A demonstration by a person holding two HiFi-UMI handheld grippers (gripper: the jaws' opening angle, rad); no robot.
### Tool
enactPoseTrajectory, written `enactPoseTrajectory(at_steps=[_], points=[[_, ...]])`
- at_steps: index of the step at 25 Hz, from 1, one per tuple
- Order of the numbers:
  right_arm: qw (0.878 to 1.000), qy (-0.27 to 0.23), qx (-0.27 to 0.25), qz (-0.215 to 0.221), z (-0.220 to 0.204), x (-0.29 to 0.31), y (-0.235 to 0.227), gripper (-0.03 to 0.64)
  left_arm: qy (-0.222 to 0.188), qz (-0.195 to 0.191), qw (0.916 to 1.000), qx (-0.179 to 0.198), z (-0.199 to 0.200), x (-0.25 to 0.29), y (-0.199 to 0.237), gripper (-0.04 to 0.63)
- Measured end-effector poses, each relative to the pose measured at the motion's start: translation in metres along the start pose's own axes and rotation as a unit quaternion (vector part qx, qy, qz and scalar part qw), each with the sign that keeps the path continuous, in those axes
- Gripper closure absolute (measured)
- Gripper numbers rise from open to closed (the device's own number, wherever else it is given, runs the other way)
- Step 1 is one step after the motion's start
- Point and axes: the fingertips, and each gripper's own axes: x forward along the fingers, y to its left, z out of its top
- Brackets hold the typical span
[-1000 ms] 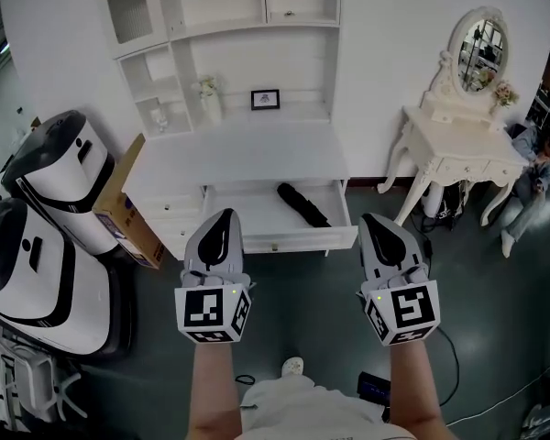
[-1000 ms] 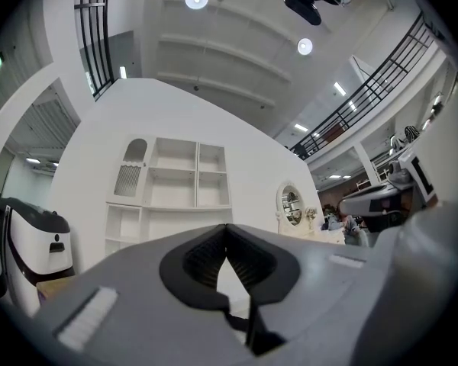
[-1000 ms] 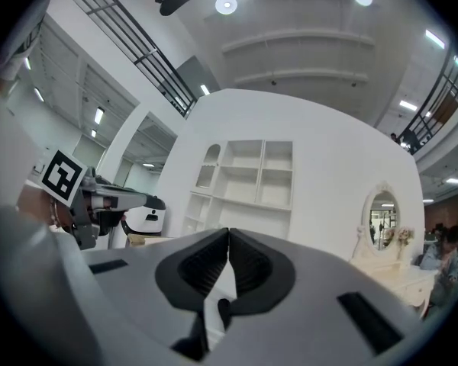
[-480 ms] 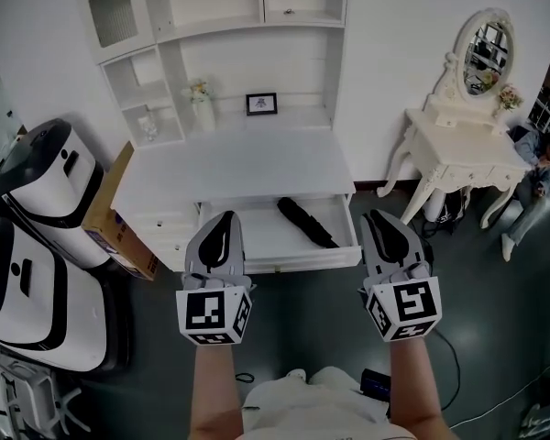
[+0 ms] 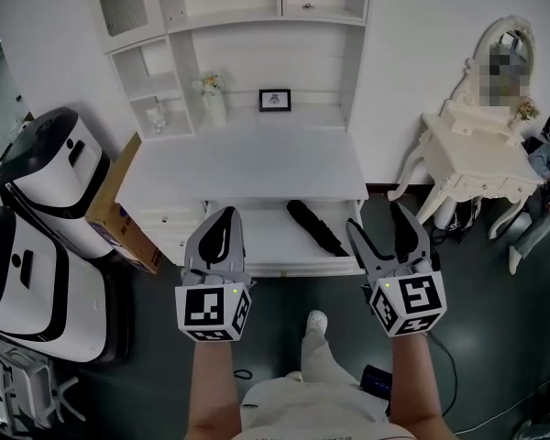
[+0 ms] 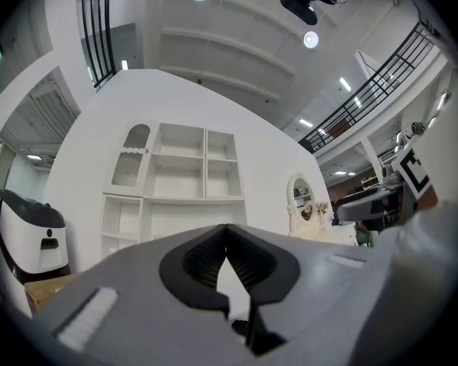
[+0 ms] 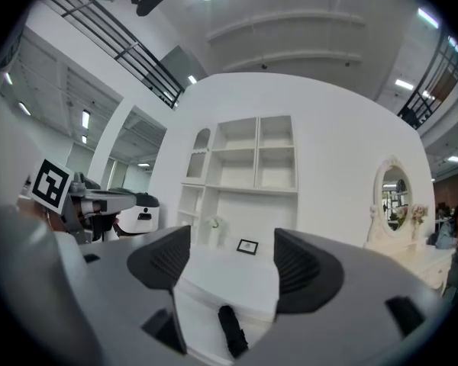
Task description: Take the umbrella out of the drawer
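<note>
While my right claw (image 5: 381, 223) opens empty and left claw (image 5: 222, 216) sits closed empty, umbrella (image 5: 316, 227) lies in open drawer (image 5: 257, 235); dresser (image 5: 477, 149) right, box (image 5: 119, 211) left.

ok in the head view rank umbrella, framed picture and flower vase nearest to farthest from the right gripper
1. umbrella, in the open drawer, left of the right gripper, whose jaws are opening, empty
2. framed picture, back of the desk
3. flower vase, left of the picture
</note>
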Motion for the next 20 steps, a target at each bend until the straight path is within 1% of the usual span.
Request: enactPoseTrajectory(at_steps=[8,20], points=[[1.000,0.020,0.005,0.023,-0.016,0.048,-0.017,0.304,0.009,0.012,0.9999,0.007,-0.013,0.041,0.010,0.588],[0.998,0.041,0.008,0.054,-0.032,0.150,-0.074,0.305,0.022,0.038,0.9989,0.014,-0.031,0.140,0.028,0.588]])
